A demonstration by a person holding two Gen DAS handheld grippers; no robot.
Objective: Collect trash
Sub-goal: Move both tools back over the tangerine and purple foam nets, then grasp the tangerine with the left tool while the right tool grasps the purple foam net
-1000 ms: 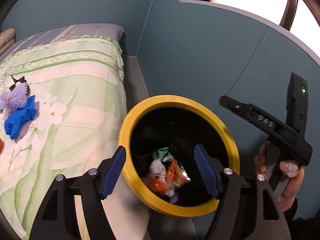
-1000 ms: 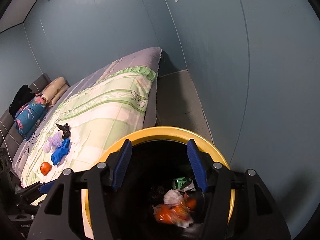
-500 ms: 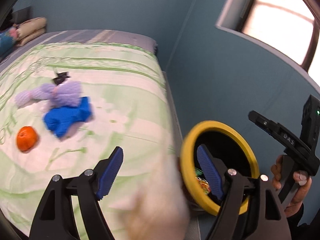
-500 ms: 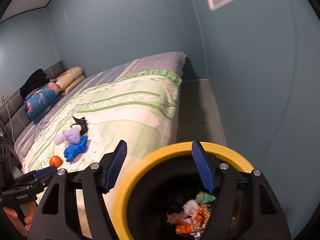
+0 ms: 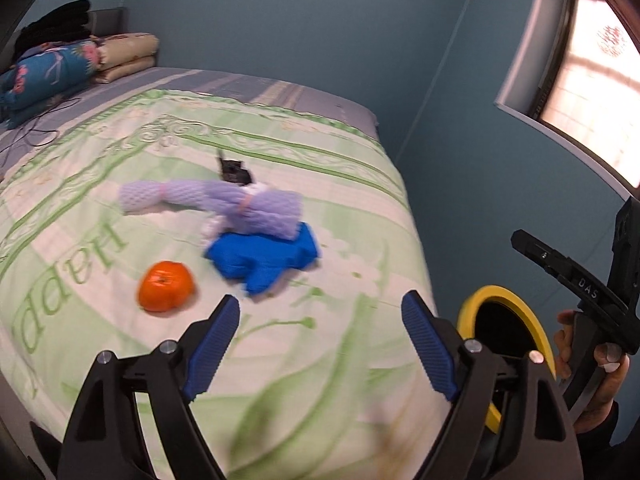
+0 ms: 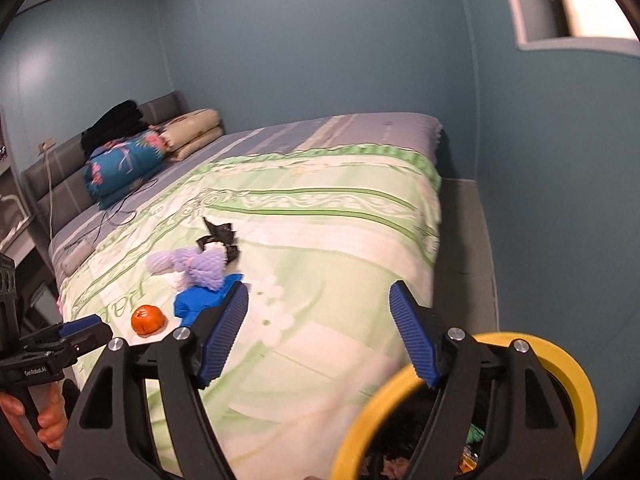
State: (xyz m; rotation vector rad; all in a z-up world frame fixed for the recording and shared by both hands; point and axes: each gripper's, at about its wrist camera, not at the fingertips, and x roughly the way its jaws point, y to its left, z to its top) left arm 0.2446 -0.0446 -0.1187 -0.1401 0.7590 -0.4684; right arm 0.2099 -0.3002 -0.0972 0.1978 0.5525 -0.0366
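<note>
On the green bedspread (image 5: 120, 208) lie an orange fruit (image 5: 165, 286), a blue glove (image 5: 264, 258), a purple foam net (image 5: 224, 202) and a small black scrap (image 5: 236, 172). They also show in the right wrist view: the orange fruit (image 6: 148, 319), the blue glove (image 6: 200, 300), the purple foam net (image 6: 192, 266) and the black scrap (image 6: 220, 236). My left gripper (image 5: 320, 346) is open and empty, just short of the glove. My right gripper (image 6: 318, 334) is open and empty above the yellow-rimmed bin (image 6: 576, 380). The bin (image 5: 516, 312) stands beside the bed.
Folded bedding and pillows (image 6: 128, 164) are stacked at the headboard. A cable (image 6: 120, 204) lies on the bed near them. A teal wall (image 6: 560, 200) runs close along the narrow floor strip (image 6: 468, 240) to the right of the bed.
Both grippers have swung away from the bin toward the bed. The left one has come nearer the glove and fruit. Both stay open.
</note>
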